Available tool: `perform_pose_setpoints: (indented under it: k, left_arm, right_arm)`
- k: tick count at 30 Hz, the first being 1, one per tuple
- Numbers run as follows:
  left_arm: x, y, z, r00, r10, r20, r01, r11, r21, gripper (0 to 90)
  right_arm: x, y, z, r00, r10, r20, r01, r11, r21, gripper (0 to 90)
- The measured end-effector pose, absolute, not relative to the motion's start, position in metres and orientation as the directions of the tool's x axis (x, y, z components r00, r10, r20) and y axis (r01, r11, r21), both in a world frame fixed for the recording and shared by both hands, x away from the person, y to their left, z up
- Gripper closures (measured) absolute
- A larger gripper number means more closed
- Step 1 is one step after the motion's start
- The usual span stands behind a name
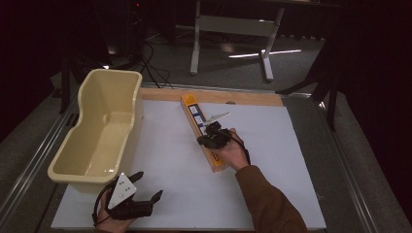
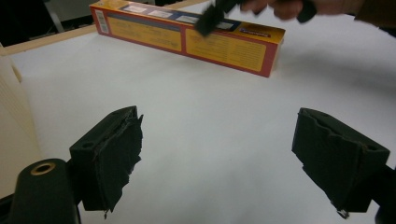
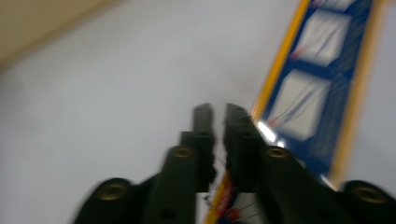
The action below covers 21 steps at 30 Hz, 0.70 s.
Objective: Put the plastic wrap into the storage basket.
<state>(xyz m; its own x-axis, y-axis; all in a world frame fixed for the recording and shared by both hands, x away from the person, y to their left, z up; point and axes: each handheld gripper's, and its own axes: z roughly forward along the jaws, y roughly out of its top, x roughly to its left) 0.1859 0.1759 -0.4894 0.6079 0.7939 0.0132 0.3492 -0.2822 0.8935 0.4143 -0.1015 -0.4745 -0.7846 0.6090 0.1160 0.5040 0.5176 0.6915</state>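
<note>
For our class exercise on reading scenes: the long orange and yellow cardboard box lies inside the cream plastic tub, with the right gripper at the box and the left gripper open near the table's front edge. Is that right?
Not quite. The long orange and yellow cardboard box lies on the white table surface, beside the cream plastic tub, not inside it, as the high view shows. The rest holds: the right gripper is at the box, and the left gripper is open near the front edge.

The right tongs [image 3: 215, 114] have their jaws nearly closed, a thin slit between them, over the left edge of a long orange-and-blue box [image 3: 322, 88] lying on the white bench [image 3: 116, 116]; the picture is blurred.
</note>
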Motion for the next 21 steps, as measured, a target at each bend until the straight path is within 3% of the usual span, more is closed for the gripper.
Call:
perform_pose_setpoints:
  k: [4, 8, 13, 21]
  left_arm:
    - [0.186, 0.176, -0.49, 0.609, 0.793, 0.01, 0.351, -0.281, 0.893, 15.5]
    - [0.187, 0.177, -0.489, 0.607, 0.795, 0.001, 0.351, -0.269, 0.897, 15.5]
    - [0.187, 0.178, -0.489, 0.61, 0.792, -0.004, 0.35, -0.265, 0.899, 15.5]
    - [0.187, 0.179, -0.489, 0.613, 0.79, -0.013, 0.349, -0.256, 0.901, 15.5]
  right_arm:
    - [0.426, -0.104, -0.461, -0.739, 0.67, 0.078, 0.499, 0.465, 0.731, 54.8]
    - [0.445, -0.093, -0.463, -0.689, 0.723, 0.05, 0.547, 0.474, 0.691, 41.7]
    - [0.464, -0.075, -0.468, -0.663, 0.749, 0.011, 0.597, 0.52, 0.611, 31.1]
    - [0.483, -0.052, -0.468, -0.625, 0.78, -0.014, 0.665, 0.542, 0.513, 25.4]
